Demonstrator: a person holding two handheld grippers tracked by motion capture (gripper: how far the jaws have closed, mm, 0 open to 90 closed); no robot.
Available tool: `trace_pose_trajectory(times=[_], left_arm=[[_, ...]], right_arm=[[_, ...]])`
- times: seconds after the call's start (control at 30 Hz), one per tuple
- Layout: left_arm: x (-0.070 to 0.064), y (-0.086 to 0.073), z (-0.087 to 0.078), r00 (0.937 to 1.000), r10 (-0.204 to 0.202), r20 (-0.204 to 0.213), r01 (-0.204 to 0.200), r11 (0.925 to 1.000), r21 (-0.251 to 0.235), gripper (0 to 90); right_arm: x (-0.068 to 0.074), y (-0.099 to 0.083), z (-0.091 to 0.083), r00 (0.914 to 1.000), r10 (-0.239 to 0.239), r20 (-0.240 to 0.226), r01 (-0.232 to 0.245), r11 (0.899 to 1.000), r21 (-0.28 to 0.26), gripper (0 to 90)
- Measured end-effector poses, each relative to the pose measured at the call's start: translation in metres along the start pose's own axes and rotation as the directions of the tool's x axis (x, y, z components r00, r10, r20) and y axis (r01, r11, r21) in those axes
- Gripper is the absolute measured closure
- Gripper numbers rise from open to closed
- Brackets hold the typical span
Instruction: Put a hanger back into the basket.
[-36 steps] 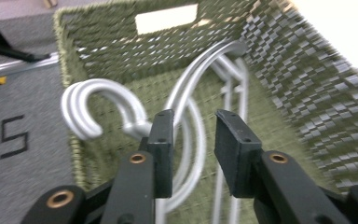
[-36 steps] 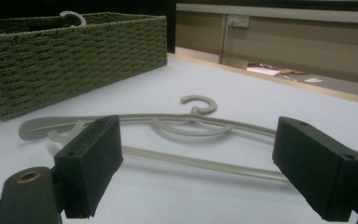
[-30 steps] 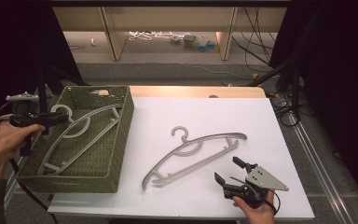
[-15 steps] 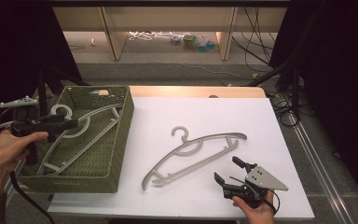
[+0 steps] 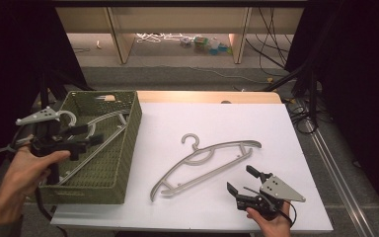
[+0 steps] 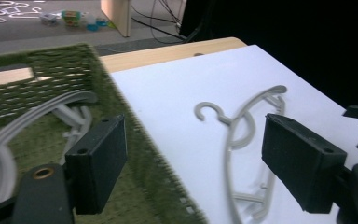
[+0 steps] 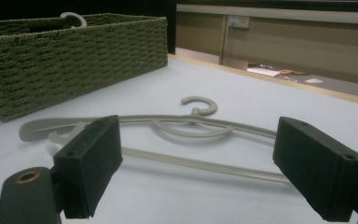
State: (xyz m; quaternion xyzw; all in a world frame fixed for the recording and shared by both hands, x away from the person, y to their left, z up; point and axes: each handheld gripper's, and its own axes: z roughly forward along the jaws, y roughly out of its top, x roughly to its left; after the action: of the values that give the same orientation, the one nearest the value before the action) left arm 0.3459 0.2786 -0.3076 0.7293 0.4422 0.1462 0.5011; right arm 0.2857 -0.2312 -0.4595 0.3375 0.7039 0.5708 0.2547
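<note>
Flat on the white surface point(image 5: 286, 128) is laid a plain grey hanger point(image 5: 205, 160), unlabelled; both the left claw point(image 5: 86, 136) and the right claw point(image 5: 241, 179) are held apart, empty.

The white counter point(image 5: 217, 128) is lit evenly from above, and only faint, soft shadows are cast under the grey hanger point(image 5: 205, 160). Darkness is kept beyond the counter's left and right edges, while the floor past its far edge is brightly lit. In both gripper views the near black jaws are blurred, and the green basket point(image 6: 51, 79) is softened by blur.
</note>
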Motion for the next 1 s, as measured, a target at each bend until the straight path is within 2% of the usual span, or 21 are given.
trace_pose_trajectory(times=[0.03,0.1,0.13,0.17,0.23,0.3,0.43,0.47,0.53,0.7,0.73,0.83,0.87,0.97,1.0], left_arm=[[-0.005,0.0,0.002,0.9999,0.008,0.011,-0.008,1.0,0.002,21.6],[-0.019,-0.001,0.01,0.9981,0.019,0.058,-0.019,0.9998,-0.004,21.6],[-0.024,-0.001,0.013,0.9971,0.05,0.057,-0.049,0.9987,-0.013,21.6],[-0.031,-0.003,0.018,0.9972,0.039,0.064,-0.039,0.9992,-0.007,21.7],[-0.041,-0.005,0.026,0.9956,0.046,0.082,-0.046,0.9989,-0.004,21.7],[-0.048,-0.006,0.034,0.9946,0.039,0.097,-0.038,0.9992,-0.008,21.8],[-0.058,-0.008,0.049,0.9905,0.052,0.127,-0.053,0.9986,0.006,21.8],[-0.062,-0.009,0.053,0.9898,0.043,0.136,-0.045,0.9989,0.012,21.8],[-0.068,-0.009,0.059,0.9867,0.051,0.154,-0.055,0.9982,0.022,21.8],[-0.083,-0.014,0.08,0.978,0.043,0.204,-0.052,0.9978,0.041,22.8],[-0.086,-0.014,0.083,0.9786,0.047,0.2,-0.059,0.9968,0.054,22.7],[-0.1,-0.013,0.095,0.9704,0.062,0.233,-0.077,0.9957,0.052,22.7],[-0.105,-0.011,0.098,0.9674,0.07,0.243,-0.088,0.994,0.065,23.0],[-0.12,-0.009,0.108,0.9622,0.109,0.25,-0.128,0.9899,0.062,22.9],[-0.125,-0.007,0.113,0.9595,0.126,0.252,-0.145,0.9879,0.057,22.9]], right_arm=[[0.0,0.0,0.0,1.0,0.0,-0.001,0.0,1.0,-0.001,16.1],[0.0,0.0,0.0,1.0,-0.001,-0.001,0.001,1.0,0.002,16.1],[0.0,0.001,-0.001,1.0,-0.005,0.0,0.005,1.0,0.008,16.1],[0.0,0.001,-0.001,1.0,-0.004,-0.001,0.004,1.0,0.009,16.1],[0.0,0.001,-0.002,0.9999,-0.011,0.007,0.011,1.0,0.011,16.1],[0.0,0.001,-0.002,0.9998,-0.014,0.012,0.013,1.0,0.011,16.1],[0.0,0.001,-0.002,0.9998,-0.015,0.011,0.014,1.0,0.011,16.2],[0.0,0.001,-0.002,0.9998,-0.014,0.011,0.014,1.0,0.011,16.2],[0.0,0.001,-0.002,0.9999,-0.013,0.009,0.013,1.0,0.013,16.2],[0.0,0.001,-0.002,0.9999,-0.013,0.007,0.013,1.0,0.014,16.1],[0.0,0.001,-0.002,1.0,-0.005,-0.004,0.005,1.0,0.012,16.1],[0.0,0.002,-0.003,1.0,-0.005,-0.008,0.005,1.0,0.018,16.1],[-0.001,0.002,-0.003,1.0,-0.004,-0.006,0.005,1.0,0.011,16.1],[-0.002,0.002,-0.005,1.0,-0.008,0.004,0.008,1.0,0.028,16.1],[-0.002,0.002,-0.004,1.0,-0.008,-0.004,0.008,1.0,0.017,16.1]])
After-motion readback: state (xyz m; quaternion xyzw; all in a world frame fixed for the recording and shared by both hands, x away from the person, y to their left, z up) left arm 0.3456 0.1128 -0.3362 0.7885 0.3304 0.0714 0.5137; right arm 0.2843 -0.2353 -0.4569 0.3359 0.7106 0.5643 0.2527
